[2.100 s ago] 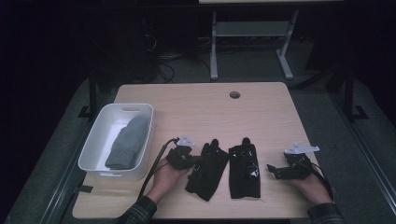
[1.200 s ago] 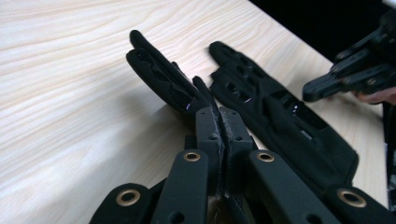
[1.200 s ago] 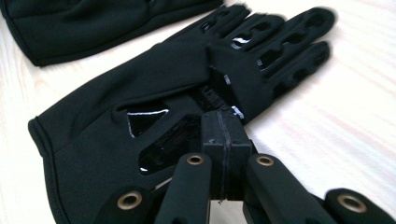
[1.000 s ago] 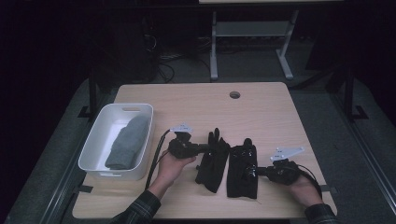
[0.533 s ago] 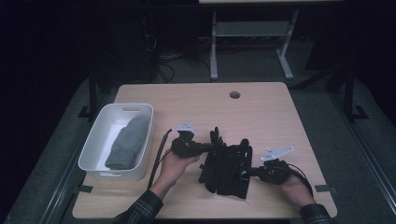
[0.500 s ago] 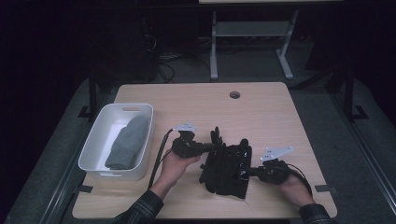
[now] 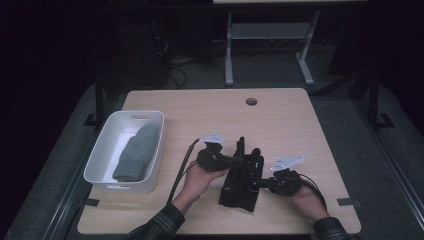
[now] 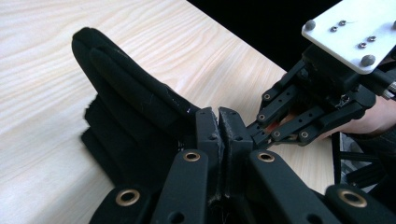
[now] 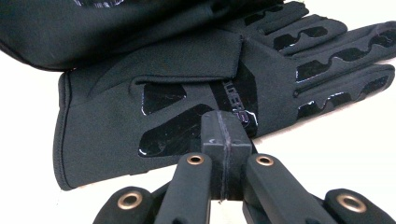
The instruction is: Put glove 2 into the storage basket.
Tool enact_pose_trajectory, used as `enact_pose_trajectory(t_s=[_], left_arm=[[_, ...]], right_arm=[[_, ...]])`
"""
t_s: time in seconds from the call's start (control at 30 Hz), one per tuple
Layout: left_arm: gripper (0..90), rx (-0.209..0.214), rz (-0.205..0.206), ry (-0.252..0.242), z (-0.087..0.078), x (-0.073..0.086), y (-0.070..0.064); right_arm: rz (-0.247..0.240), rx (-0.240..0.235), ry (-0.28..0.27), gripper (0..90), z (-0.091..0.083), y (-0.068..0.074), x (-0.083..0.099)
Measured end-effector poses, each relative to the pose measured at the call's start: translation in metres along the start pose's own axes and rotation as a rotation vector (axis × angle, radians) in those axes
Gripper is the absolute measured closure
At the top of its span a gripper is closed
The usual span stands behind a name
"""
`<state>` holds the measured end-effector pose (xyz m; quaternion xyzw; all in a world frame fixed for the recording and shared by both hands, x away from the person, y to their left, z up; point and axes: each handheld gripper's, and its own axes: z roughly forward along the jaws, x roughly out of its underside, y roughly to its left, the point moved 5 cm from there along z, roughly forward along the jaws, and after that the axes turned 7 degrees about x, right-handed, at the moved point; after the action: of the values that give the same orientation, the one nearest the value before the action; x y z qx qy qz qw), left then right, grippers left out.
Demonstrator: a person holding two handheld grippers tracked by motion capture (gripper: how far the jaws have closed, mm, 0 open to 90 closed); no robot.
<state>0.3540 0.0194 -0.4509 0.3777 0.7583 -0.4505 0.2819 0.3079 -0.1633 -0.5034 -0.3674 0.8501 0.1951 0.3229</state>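
- Looking like a lab or recording room set up for tests.
- Standing alone on grey carpet [image 7: 395, 165]: a light wood table [image 7: 280, 120] with a cable hole [image 7: 251, 101].
- Lying in darkness beyond it: loose cables [image 7: 175, 70] and a metal stand [image 7: 265, 40].
- Sitting taped to the floor: black strips [image 7: 347, 201] marking positions.

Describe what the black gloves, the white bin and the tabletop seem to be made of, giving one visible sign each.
Black gloves: seemingly soft matte knit fabric with glossy, probably rubbery grip patches that reflect light.
White bin: likely moulded plastic, given its smooth, uniform walls and cut-out handle slot.
Tabletop: pale wood or wood-look laminate, with grain lines running along it; which one cannot be told.
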Motion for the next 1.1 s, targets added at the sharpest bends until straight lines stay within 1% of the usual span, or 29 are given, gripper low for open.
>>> enact_pose_trajectory(t_s=[0.13, 0.27, 0.3, 0.33, 0.53, 0.63, 0.67, 0.7, 0.73, 0.77, 0.8, 0.83, 0.87, 0.93, 0.97, 1.03, 1.1], left_arm=[[86.9, 0.0, 0.003, 0.017, 0.008, 0.003, 0.0], [86.6, 0.012, 0.004, 0.025, 0.015, 0.004, -0.001], [86.6, 0.016, -0.002, 0.021, 0.017, 0.005, -0.001], [86.6, 0.016, 0.001, 0.029, 0.017, 0.005, -0.001], [85.8, 0.028, -0.014, 0.02, 0.026, 0.006, 0.0], [85.0, 0.036, -0.019, 0.01, 0.03, 0.005, 0.001], [83.8, 0.036, -0.019, 0.01, 0.03, 0.005, 0.001], [81.5, 0.056, -0.032, -0.011, 0.032, 0.004, 0.0], [76.2, 0.06, -0.034, -0.014, 0.032, 0.003, 0.0], [74.2, 0.06, -0.031, -0.011, 0.032, 0.003, -0.001], [73.5, 0.052, -0.025, -0.005, 0.032, 0.003, -0.002], [74.5, 0.051, -0.017, -0.002, 0.031, 0.004, -0.003], [79.1, 0.051, -0.007, 0.0, 0.03, 0.004, -0.003], [87.2, 0.053, 0.018, 0.021, 0.027, 0.006, -0.005], [89.2, 0.048, 0.029, 0.033, 0.026, 0.007, -0.006], [89.3, 0.041, 0.049, 0.06, 0.027, 0.01, -0.009], [89.4, 0.042, 0.067, 0.085, 0.029, 0.014, -0.013]], right_arm=[[-0.011, -0.003, -0.003, 90.0, 0.005, 0.002, -0.005], [-0.021, -0.006, -0.004, 90.0, 0.008, 0.003, -0.007], [-0.022, -0.005, -0.004, 90.0, 0.008, 0.003, -0.007], [-0.022, -0.005, -0.005, 90.0, 0.008, 0.003, -0.007], [-0.011, -0.011, -0.004, 90.0, 0.008, 0.003, -0.007], [-0.014, -0.011, -0.006, 90.0, 0.009, 0.003, -0.006], [-0.013, -0.011, -0.006, 90.0, 0.008, 0.003, -0.006], [-0.013, -0.011, -0.005, 90.0, 0.008, 0.002, -0.006], [-0.013, -0.008, -0.007, 90.0, 0.007, 0.002, -0.006], [-0.016, -0.007, -0.014, 90.0, 0.006, 0.0, -0.006], [-0.014, -0.004, -0.014, 90.0, 0.005, 0.0, -0.006], [-0.011, 0.004, -0.014, 90.0, 0.002, -0.003, -0.004], [0.0, 0.009, -0.019, 90.0, -0.001, -0.005, -0.003], [0.02, 0.03, -0.024, 88.5, -0.007, -0.013, 0.0], [0.032, 0.04, -0.031, 86.5, -0.01, -0.017, 0.001], [0.048, 0.064, -0.041, 81.6, -0.015, -0.024, 0.004], [0.055, 0.1, -0.053, 72.2, -0.019, -0.032, 0.006]])
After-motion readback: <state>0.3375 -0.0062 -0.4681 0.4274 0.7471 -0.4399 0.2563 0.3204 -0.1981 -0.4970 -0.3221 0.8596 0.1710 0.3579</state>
